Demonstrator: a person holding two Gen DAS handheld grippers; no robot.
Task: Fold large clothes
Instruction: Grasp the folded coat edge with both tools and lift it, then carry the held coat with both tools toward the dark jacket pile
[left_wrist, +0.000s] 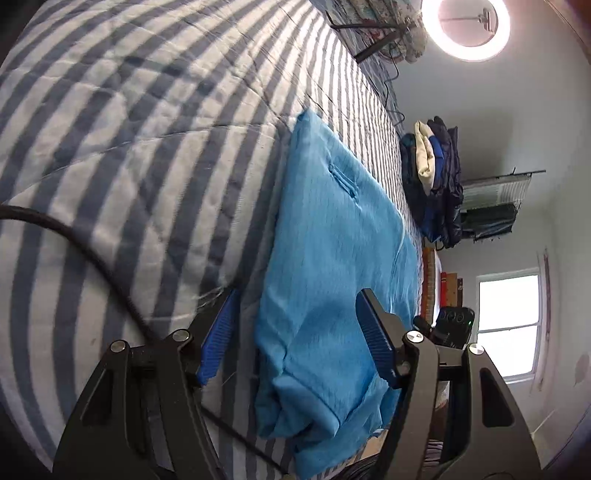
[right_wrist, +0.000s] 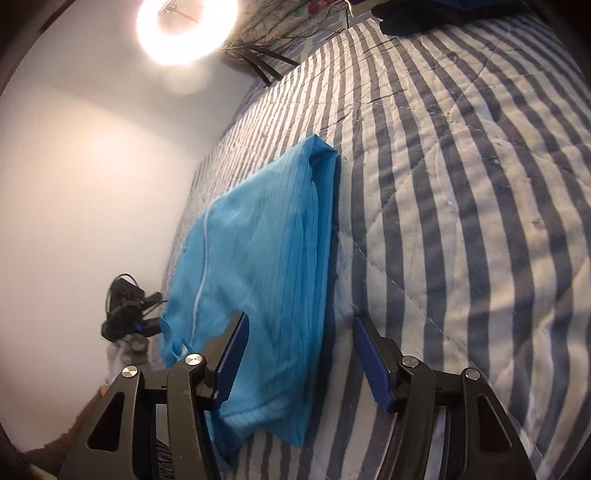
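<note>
The blue garment (left_wrist: 332, 266), likely light, limp and slippery, is lying folded on the striped bed (left_wrist: 129, 155), with both grippers' jaws standing wide, empty, straddling its near corners, the best holds.

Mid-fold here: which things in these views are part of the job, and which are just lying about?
Job: blue garment, part-folded on the striped quilt; left gripper and right gripper, both open over it.

Lying about: pile of jackets, ring light, black cable, floral bedding.
</note>
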